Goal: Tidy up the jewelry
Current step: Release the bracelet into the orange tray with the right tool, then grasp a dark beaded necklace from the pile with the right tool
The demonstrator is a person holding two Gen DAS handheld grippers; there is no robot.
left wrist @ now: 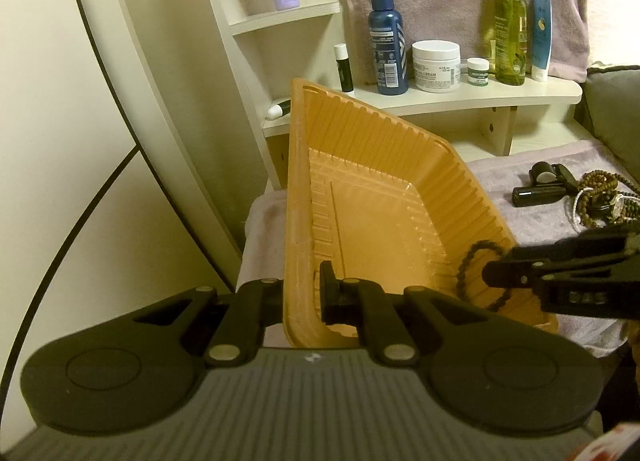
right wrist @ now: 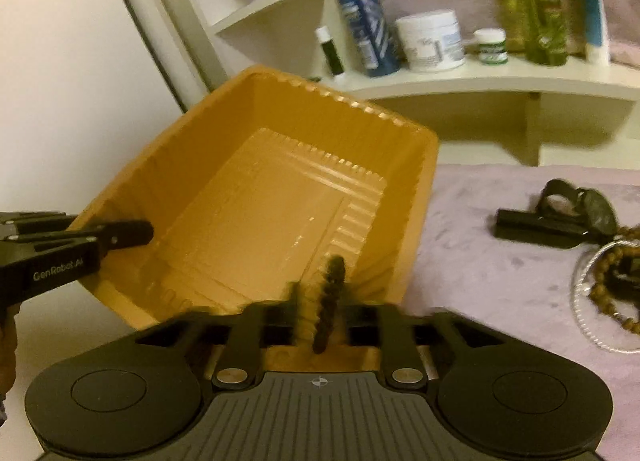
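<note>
Left gripper [left wrist: 310,297] clamped on the near wall of an orange plastic tray [left wrist: 372,189], one finger inside, one outside; tray tilted, its open side turned toward the right gripper. Right gripper [right wrist: 322,307] at the tray's near rim, jaws standing apart, blurred. A dark beaded bracelet [right wrist: 329,301] sits in the gap between them; pads not seen pressing on it. From the left wrist view the bracelet lies against the ribbed inner wall at the tray's near right corner, just beside the right gripper's fingertips. Tray rests on a lilac towel [right wrist: 500,273]. Farther right on the towel: a heap of brown bead strings [left wrist: 600,197] with a watch among them, touching a black device [left wrist: 540,185]. Behind, a white shelf [left wrist: 460,97] with a blue spray bottle [left wrist: 387,41], a white jar [left wrist: 436,65] and a green bottle [left wrist: 509,29].
</note>
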